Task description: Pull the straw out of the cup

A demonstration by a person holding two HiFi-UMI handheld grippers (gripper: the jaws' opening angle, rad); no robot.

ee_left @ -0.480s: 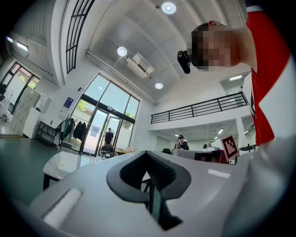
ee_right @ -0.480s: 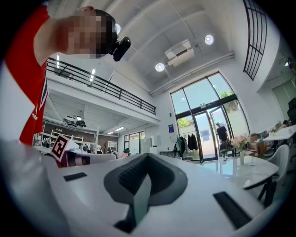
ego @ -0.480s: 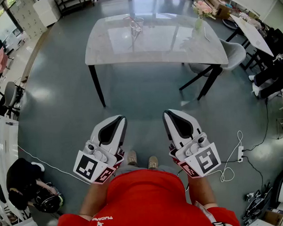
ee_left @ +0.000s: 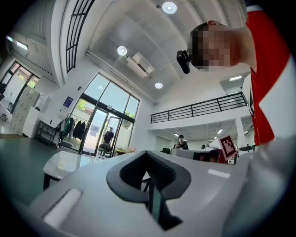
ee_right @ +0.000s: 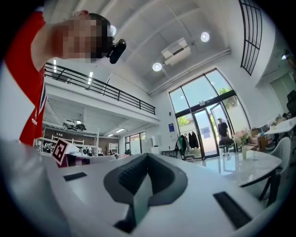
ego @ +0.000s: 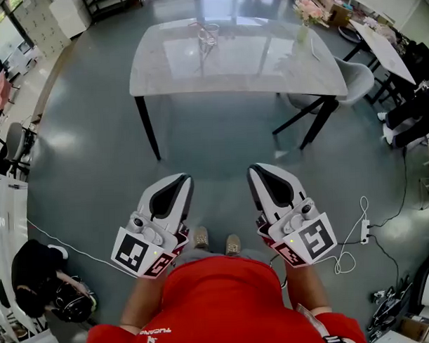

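A clear cup [ego: 208, 35] stands at the far edge of the white marble table [ego: 232, 72], well ahead of me; its straw is too small to make out. Both grippers hang low, close to my body, far short of the table, and point toward it. My left gripper [ego: 184, 179] is shut with nothing in it, its tips meeting in the left gripper view [ee_left: 147, 153]. My right gripper [ego: 254, 170] is held level beside it, also shut and empty, with its jaws closed together in the right gripper view [ee_right: 148, 155].
A vase of pink flowers [ego: 304, 18] stands at the table's far right corner. A grey chair [ego: 356, 76] is tucked at the table's right end. A white cable with a power strip [ego: 363, 229] lies on the grey floor to my right. Desks and clutter line both sides.
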